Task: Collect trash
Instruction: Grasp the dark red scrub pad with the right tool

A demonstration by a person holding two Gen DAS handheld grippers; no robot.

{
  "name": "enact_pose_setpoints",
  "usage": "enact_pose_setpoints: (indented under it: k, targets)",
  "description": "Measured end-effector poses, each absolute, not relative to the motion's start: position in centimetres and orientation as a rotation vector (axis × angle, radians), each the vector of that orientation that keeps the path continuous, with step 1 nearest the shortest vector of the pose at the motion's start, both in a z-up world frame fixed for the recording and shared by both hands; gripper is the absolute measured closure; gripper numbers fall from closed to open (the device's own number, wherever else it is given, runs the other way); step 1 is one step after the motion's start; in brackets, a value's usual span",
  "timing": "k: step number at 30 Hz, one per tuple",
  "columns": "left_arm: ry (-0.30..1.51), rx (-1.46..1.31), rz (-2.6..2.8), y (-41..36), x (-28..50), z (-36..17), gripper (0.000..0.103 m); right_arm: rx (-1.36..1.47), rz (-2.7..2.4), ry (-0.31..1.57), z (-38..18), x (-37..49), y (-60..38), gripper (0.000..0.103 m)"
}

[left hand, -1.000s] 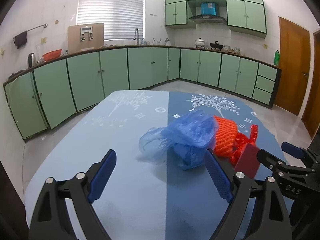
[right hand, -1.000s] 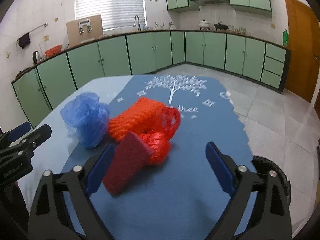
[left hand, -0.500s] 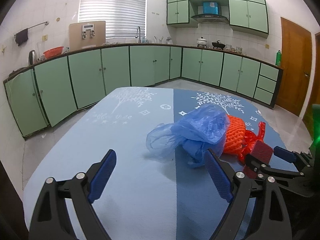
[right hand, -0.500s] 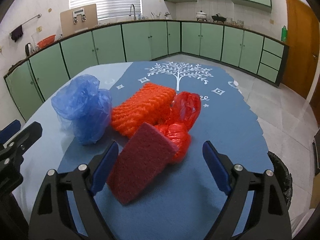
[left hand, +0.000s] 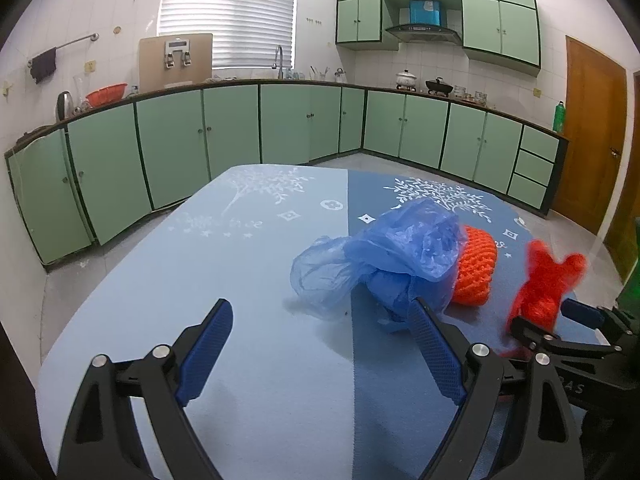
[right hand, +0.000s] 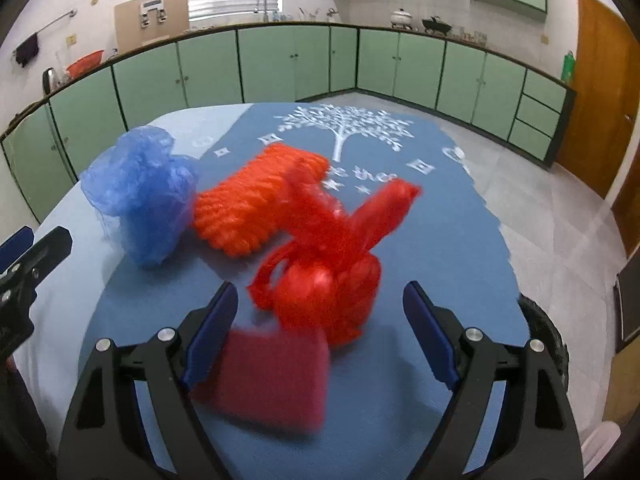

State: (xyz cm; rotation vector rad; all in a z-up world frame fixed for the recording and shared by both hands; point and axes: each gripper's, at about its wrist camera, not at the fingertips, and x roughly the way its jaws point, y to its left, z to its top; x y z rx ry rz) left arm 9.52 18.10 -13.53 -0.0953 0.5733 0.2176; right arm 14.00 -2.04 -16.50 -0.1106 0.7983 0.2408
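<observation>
Your left tool (left hand: 320,354) is hanging over the light blue side of the counter (left hand: 240,280), and its 2 fingers are spread wide with nothing between them. The crumpled blue plastic bag (left hand: 400,256) is lying just past its right finger, right where the light blue half of the cloth is meeting the dark blue half. An orange foam net (left hand: 476,272) is sitting on the far right side of the bag and touching it.

Your right tool (right hand: 320,328) is pointing down at the dark blue side, and its fingers are spread wide too. They are not pinching anything. A red plastic bag (right hand: 332,264) is sitting between and just ahead of the 2 fingertips, with its loose ends sticking up; it is looking blurry. A dark red scrub pad (right hand: 272,380) is lying flat on the counter between the fingers, closer to the left one and low in the right wrist view. It is looking blurry too, and I cannot tell if the left finger is touching it.

From the right tool's camera, the orange foam net is lying behind the red bag, with the blue bag on its left. All 4 pieces of trash are sitting close together near the middle of the counter.

Green cabinets (left hand: 240,128) are running along the walls behind.
</observation>
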Motion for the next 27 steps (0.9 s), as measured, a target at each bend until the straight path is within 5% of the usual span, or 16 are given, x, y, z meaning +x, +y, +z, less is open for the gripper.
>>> enact_pose_setpoints:
  k: [5, 10, 27]
  targets:
    - [0.575, -0.097, 0.213, 17.7, 9.5, -13.5, 0.016, -0.06, 0.263, 0.844, -17.0, 13.9, -3.6, 0.021]
    - [0.581, -0.1, 0.211, 17.4, 9.5, -13.7, 0.016, -0.03, 0.353, 0.86, -16.9, 13.3, -4.4, 0.043]
    - [0.6, -0.075, 0.227, 16.6, 8.5, -13.9, 0.016, -0.024, 0.465, 0.852, -16.5, 10.7, -3.5, 0.021]
